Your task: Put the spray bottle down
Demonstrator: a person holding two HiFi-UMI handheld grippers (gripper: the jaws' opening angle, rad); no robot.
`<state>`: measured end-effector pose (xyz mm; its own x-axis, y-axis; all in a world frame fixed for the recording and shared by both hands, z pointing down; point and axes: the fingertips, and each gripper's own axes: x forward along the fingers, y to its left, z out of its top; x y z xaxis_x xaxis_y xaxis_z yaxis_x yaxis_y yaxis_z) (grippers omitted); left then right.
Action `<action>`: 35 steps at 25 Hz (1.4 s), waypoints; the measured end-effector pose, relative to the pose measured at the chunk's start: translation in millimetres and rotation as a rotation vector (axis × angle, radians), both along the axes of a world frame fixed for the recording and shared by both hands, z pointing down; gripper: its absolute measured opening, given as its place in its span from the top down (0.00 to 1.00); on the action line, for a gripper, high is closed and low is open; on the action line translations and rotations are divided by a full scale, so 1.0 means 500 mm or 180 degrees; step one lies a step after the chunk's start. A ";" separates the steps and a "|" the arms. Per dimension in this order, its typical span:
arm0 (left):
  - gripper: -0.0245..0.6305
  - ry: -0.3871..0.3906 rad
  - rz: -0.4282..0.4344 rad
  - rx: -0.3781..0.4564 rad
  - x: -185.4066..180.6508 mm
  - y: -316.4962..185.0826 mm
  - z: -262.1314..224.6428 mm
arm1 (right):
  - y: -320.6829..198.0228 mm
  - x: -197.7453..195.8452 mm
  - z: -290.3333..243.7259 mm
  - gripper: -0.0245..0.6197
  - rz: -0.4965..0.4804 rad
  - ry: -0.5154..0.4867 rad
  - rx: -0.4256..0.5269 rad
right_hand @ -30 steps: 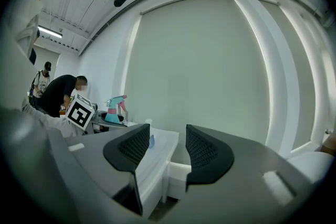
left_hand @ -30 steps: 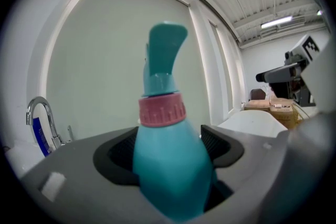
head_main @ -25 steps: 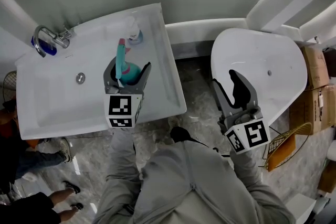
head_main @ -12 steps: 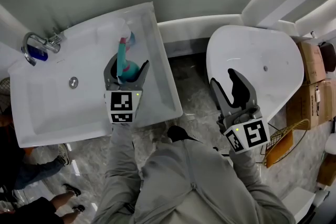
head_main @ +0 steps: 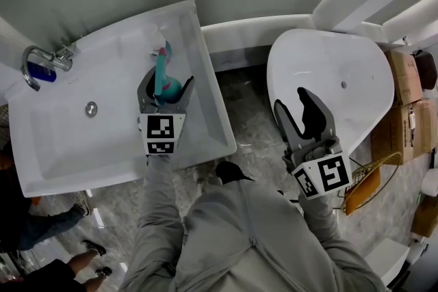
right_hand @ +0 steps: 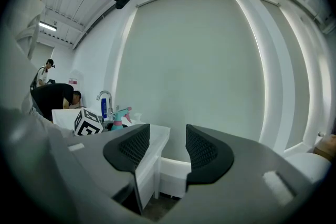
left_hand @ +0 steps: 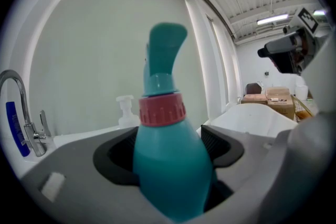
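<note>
Clamping the teal plastic spray bottle point(left_hand: 169, 165) upright by its belly, left gripper point(head_main: 166, 87) holds it near the right edge of the white rectangular washbasin point(head_main: 207, 116), likely for a stable set-down; right gripper point(head_main: 302, 108) hangs parted, empty.

One spray bottle point(head_main: 163, 73), one pump bottle point(left_hand: 126, 111), one faucet point(head_main: 35, 62), one sink point(head_main: 68, 143), two claws point(head_main: 164, 85) point(head_main: 290, 100)
</note>
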<state>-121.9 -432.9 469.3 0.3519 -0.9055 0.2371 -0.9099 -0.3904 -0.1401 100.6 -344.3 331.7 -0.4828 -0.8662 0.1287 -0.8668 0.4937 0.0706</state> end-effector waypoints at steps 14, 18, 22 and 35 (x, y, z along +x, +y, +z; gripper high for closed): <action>0.34 0.0004 0.0040 0.0013 0.017 -0.021 0.026 | -0.001 0.019 0.007 0.63 0.0083 0.0036 -0.0030; 0.34 0.0030 0.0052 -0.0007 0.019 -0.022 0.033 | -0.001 0.020 0.008 0.63 0.0097 0.0040 -0.0031; 0.34 0.0014 0.0060 -0.0013 0.024 -0.021 0.041 | 0.001 0.021 0.010 0.63 0.0098 0.0041 -0.0034; 0.34 -0.0012 0.0067 0.0032 0.025 -0.024 0.053 | -0.004 0.021 0.015 0.63 0.0093 0.0053 -0.0045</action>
<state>-109.4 -445.1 495.6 0.3700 -0.9002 0.2296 -0.9010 -0.4079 -0.1475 111.0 -346.1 339.0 -0.4549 -0.8780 0.1489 -0.8797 0.4691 0.0782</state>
